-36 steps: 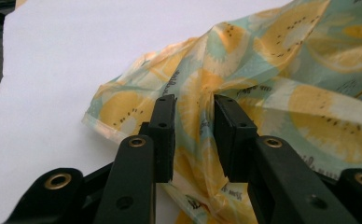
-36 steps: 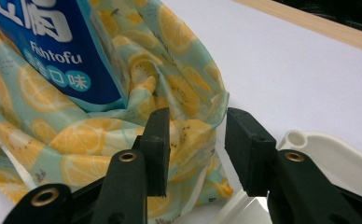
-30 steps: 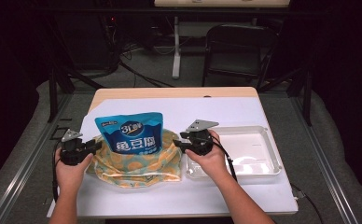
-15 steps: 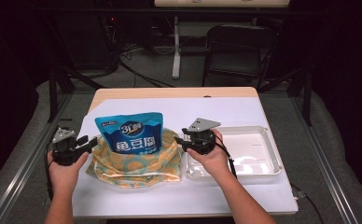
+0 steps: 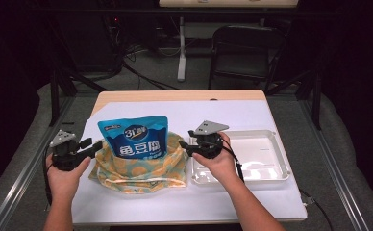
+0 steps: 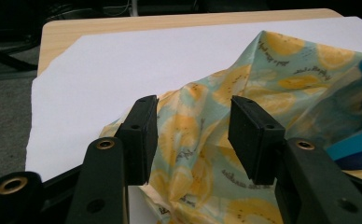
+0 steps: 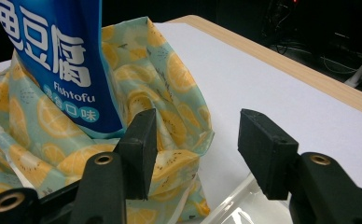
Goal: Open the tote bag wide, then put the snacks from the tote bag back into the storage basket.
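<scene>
A blue Fishtofu snack pouch [image 5: 135, 137] stands upright inside a lemon-printed bag [image 5: 141, 172] on the white table cover. My left gripper [image 5: 97, 144] is just off the bag's left edge. Its jaws have just been opening and now stand open. In the left gripper view [image 6: 193, 135] the bag's cloth [image 6: 281, 65] lies beyond the pads, untouched. My right gripper [image 5: 183, 147] is at the bag's right edge, and its jaws have also just been opening. In the right gripper view [image 7: 198, 144] the pouch [image 7: 53, 51] and the bag [image 7: 170, 79] sit beside the left jaw, with nothing gripped.
A clear plastic tray [image 5: 271, 144] lies to the right of the bag, under my right hand; its corner [image 7: 235, 210] appears below the right jaws. Bare white cover stretches behind the bag to the wooden table edge [image 5: 175, 95]. A dark chair [image 5: 244, 48] stands beyond the table.
My left gripper has drawn back to the left, off the bag's edge, and lifted a little, with its jaws spread wider. My right gripper stayed in place. The bag and pouch have not moved.
</scene>
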`<state>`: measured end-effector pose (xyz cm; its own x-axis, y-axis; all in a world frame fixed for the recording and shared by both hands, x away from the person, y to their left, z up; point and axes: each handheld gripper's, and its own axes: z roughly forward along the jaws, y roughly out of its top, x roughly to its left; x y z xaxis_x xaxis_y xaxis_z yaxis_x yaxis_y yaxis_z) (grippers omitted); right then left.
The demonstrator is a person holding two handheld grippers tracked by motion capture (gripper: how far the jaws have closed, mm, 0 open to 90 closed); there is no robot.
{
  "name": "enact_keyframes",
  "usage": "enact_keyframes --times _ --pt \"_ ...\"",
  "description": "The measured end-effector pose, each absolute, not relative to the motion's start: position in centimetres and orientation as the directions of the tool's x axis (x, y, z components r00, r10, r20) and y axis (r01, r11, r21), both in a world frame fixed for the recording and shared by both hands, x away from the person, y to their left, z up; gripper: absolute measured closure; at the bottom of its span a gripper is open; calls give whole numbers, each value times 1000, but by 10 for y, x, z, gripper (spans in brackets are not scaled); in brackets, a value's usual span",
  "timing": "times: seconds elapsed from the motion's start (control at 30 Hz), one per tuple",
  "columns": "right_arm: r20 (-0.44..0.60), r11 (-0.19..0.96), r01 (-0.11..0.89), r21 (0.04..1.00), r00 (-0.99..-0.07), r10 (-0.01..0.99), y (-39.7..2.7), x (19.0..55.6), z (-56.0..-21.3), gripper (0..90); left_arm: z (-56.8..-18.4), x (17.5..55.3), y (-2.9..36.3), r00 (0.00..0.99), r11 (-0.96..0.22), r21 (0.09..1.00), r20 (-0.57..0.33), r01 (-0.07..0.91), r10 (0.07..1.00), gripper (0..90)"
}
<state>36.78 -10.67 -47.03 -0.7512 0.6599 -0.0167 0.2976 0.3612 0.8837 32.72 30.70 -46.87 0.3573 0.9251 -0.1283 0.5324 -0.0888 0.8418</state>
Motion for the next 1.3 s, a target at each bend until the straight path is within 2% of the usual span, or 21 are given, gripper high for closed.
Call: enact_keyframes --times 0.6,0.67,0.97,1.3 --pt "17 361 275 891 -815 580 -102 362 -456 485 -447 303 298 416 -125 865 -104 487 903 539" --pt "13 338 271 901 -797 603 -100 361 -454 484 -447 299 299 410 -120 865 -105 487 906 537" --pt "32 312 260 914 -811 584 -99 359 -449 532 -443 286 296 427 -110 874 -119 474 897 559" --pt "9 338 244 909 -822 569 -91 356 -449 611 -440 280 284 468 -134 877 -112 461 877 569"
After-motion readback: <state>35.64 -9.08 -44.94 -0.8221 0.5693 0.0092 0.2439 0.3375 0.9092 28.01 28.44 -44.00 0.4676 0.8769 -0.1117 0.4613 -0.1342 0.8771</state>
